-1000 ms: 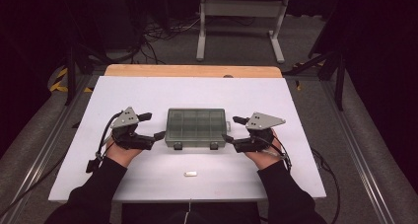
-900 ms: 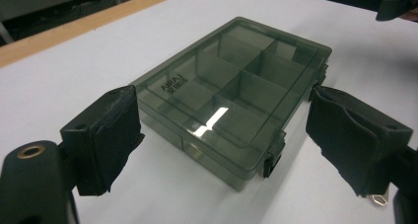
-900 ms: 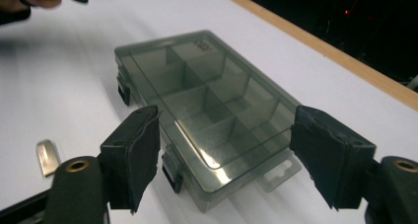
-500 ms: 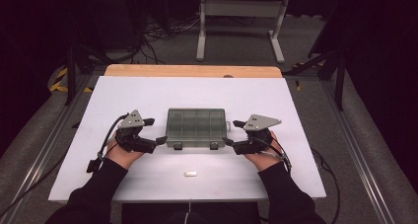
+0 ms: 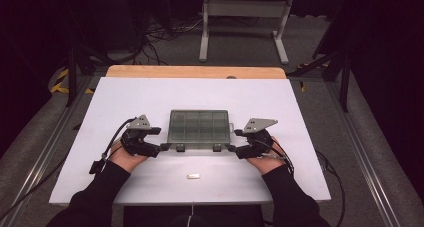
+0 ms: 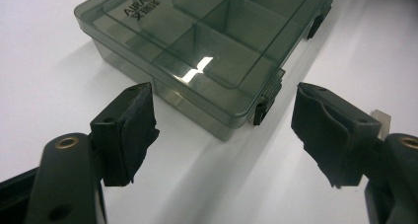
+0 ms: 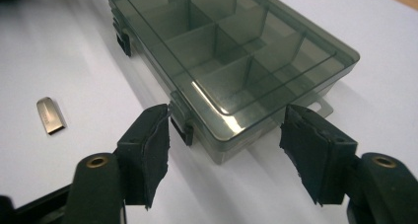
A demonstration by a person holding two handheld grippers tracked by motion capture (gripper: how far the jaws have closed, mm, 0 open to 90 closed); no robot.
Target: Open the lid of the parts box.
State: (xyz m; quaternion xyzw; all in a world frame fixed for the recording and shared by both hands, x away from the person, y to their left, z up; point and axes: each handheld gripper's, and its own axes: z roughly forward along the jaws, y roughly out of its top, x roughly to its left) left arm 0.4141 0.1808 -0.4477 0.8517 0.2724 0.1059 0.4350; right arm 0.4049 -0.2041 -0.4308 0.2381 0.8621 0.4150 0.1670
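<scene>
Two released tongs (image 5: 161,138) (image 5: 235,140), lately narrowing, astride the box's (image 5: 200,128) near corners; lid lettering in left gripper view.

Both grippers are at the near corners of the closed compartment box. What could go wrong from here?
1. The left gripper and right gripper have just been closing, yet their pads are clear of the compartment box; a corner bite could slip off the smooth lid.
2. The black latches sit right by the jaws and might get nudged open.
3. Uneven pushes could slide the box across the white table toward the small metal piece.
</scene>
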